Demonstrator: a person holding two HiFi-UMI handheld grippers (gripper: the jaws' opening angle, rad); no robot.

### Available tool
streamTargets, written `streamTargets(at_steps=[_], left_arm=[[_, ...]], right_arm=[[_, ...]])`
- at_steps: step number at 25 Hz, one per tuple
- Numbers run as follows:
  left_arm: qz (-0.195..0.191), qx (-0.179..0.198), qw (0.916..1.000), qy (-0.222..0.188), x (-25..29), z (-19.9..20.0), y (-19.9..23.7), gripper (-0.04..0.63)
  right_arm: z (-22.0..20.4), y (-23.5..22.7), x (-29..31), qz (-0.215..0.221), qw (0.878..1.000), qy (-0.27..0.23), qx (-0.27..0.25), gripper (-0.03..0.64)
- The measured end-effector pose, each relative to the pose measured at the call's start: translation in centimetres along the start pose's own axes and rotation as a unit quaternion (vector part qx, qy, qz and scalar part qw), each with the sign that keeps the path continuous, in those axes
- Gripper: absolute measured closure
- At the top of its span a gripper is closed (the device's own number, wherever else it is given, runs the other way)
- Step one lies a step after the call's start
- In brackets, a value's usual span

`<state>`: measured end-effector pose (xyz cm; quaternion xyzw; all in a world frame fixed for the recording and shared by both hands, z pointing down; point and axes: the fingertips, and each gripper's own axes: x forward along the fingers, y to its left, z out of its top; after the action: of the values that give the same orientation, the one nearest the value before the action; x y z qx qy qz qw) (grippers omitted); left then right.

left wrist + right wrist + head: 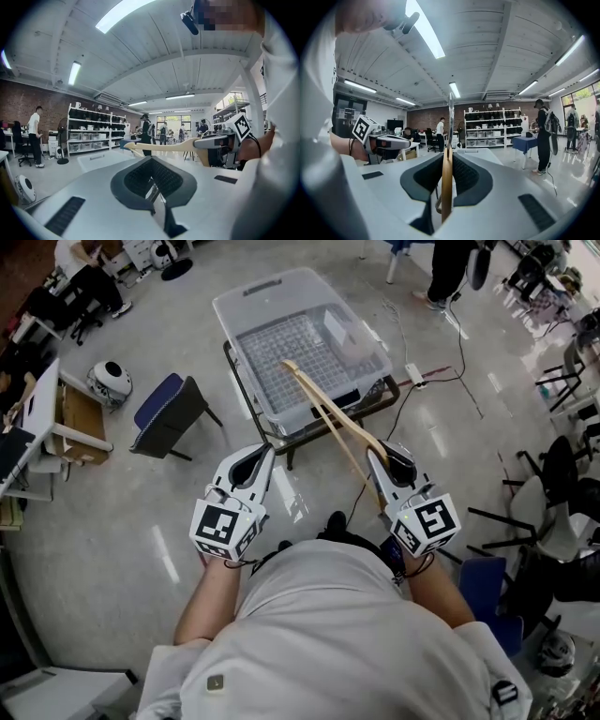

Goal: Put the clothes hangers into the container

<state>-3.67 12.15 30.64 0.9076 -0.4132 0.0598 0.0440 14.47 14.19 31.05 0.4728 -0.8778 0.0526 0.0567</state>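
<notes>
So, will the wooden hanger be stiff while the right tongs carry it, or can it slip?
It is probably stiff: the wooden hanger juts straight out from the right tongs without sagging. It is likely light, as one pinch carries it. It might pivot or slip, since the tongs grip only a thin edge of smooth wood.
</notes>
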Motion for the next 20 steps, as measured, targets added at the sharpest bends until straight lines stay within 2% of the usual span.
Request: streamTargets(at_steps=[9,14,20], left_arm=[[0.01,0.001,0.9999,0.013,6.9,0.4,-2.7,0.578],[0.022,0.006,0.9996,0.017,8.8,1.0,-2.9,0.578],[0.019,0.006,0.9992,0.033,10.1,0.4,-2.9,0.578]], right_arm=[[0.0,-7.4,-0.2,0.024,1.0,0.006,-0.002,0.551],[0.1,-9.7,0.0,0.034,0.999,0.006,0.003,0.551],[0.1,-10.9,0.7,0.037,0.999,0.011,0.018,0.551]])
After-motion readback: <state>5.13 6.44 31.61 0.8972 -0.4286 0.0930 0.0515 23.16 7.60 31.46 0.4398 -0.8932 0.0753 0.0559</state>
